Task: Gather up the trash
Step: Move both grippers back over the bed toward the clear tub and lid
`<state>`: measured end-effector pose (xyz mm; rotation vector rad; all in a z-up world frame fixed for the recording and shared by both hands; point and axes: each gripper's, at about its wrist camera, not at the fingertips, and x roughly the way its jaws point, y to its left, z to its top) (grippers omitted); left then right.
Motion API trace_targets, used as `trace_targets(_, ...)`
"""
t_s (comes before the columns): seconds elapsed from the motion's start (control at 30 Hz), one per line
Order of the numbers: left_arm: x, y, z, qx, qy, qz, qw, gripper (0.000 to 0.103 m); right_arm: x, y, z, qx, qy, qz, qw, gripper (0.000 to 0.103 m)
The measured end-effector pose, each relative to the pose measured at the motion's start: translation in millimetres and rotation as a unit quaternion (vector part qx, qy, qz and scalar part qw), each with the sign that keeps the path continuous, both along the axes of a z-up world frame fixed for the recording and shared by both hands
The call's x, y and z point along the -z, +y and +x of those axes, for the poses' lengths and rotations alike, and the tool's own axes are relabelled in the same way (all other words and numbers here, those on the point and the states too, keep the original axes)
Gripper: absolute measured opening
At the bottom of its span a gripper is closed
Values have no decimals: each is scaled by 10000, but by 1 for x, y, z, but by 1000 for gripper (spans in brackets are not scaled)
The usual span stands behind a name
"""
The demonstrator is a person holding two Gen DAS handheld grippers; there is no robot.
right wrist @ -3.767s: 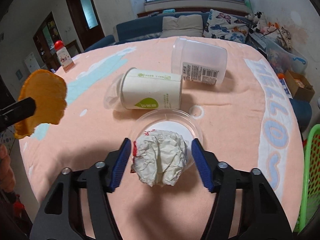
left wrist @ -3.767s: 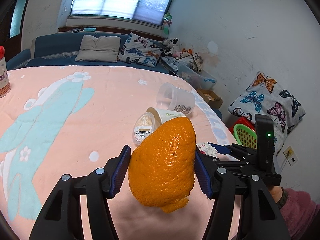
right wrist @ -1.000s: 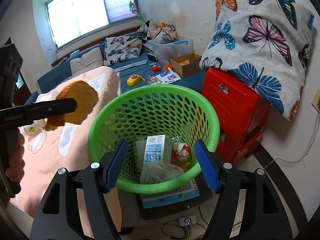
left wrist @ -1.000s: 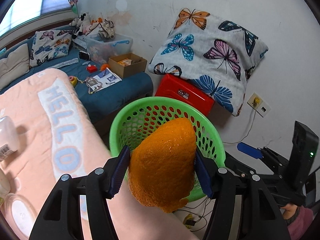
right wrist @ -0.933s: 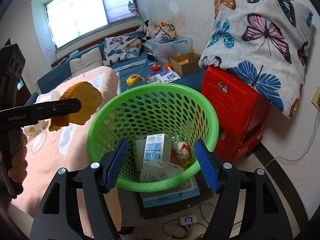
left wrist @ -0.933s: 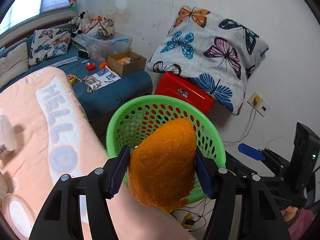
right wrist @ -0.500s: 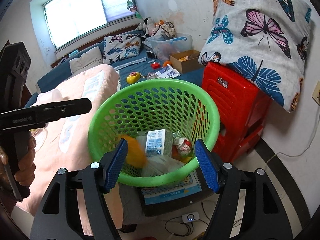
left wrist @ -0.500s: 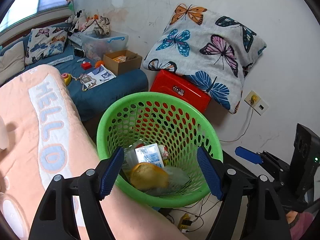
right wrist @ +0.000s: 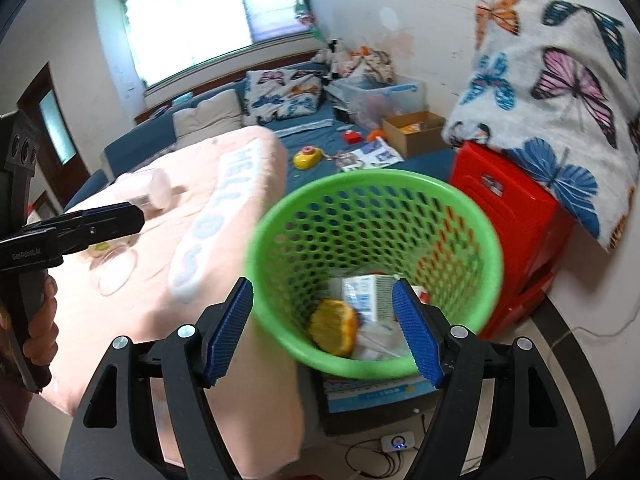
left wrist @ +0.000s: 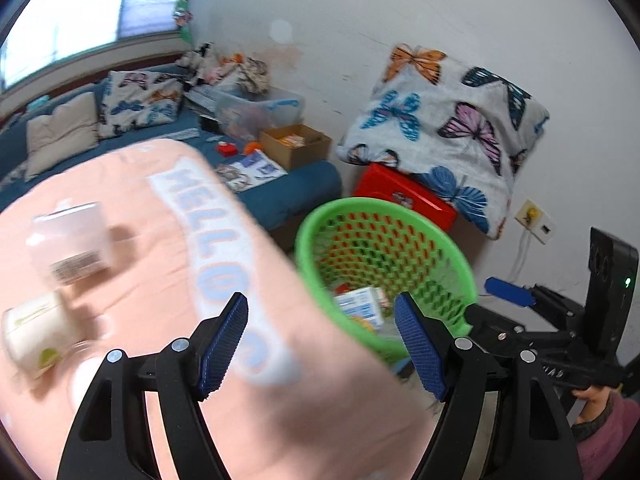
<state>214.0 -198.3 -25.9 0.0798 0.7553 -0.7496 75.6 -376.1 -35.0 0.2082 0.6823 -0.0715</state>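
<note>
Both tongs, left tongs point(left wrist: 320, 340) and right tongs point(right wrist: 322, 328), are wide and empty, the right jaws having just opened further with nothing between them. The orange peel piece point(right wrist: 333, 332) lies in the green perforated plastic basket point(right wrist: 460, 196); the white paper cup point(left wrist: 34, 332) and the clear plastic cup point(left wrist: 70, 240) remain on the peach-covered bench point(left wrist: 140, 216).

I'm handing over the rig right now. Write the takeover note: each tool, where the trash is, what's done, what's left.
Left tool: open and empty; its jaws have just been opening.
Right tool: open, nothing between its pads; its jaws have just been opening too. It points at the green perforated plastic basket.
Done: the orange peel lies in the basket beside a white carton and crumpled paper.
Left on the pink tablecloth: the clear plastic cup and the white paper cup, both on their sides, plus a clear lid lying flat.
Next, probably: go back for the cups.
</note>
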Motion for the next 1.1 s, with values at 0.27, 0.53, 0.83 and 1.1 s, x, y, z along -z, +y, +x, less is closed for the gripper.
trace_targets(0.27, -2, 92, 7, -836, -92, 15, 9965, 73, -4, 64, 27, -720, 4, -34, 9974, 77)
trace_targets(0.53, 3, 183, 11, -1670, -46, -64, 9859, 73, -1, 127, 52, -1381, 70, -56, 9904, 79)
trace_targets(0.83, 25, 254, 13, -2081, 63, -62, 9781, 73, 6, 195, 79, -2035, 226, -154, 9787, 79)
trace_targets(1.1, 47, 267, 38, -1757, 182, 164, 9841, 63, 18, 237, 100, -2330, 455, -298, 9710, 80)
